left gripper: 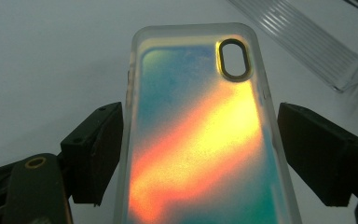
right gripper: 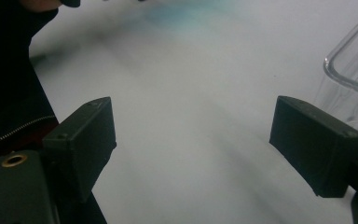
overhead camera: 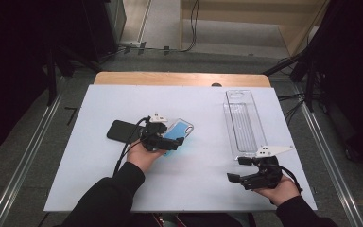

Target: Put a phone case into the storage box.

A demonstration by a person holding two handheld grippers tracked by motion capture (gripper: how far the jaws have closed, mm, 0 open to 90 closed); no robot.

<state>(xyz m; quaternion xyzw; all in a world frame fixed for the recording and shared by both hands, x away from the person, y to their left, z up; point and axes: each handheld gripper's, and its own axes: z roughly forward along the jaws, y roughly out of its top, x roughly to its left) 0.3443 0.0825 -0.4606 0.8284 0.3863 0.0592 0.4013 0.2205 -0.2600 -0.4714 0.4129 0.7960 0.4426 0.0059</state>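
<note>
The white table (overhead camera: 123, 189) carries everything. A clear plastic tray (overhead camera: 244, 124) lies well to the right of the phone case (left gripper: 200, 140), its near end just beyond the right gripper (overhead camera: 241, 170), whose fingers stand wide with nothing between them. A black phone (overhead camera: 121, 130) lies just left of the case. The left gripper (overhead camera: 168, 142) has its fingers on both long sides of the case; whether they press it is hard to tell. The case's near end is cut off.
</note>
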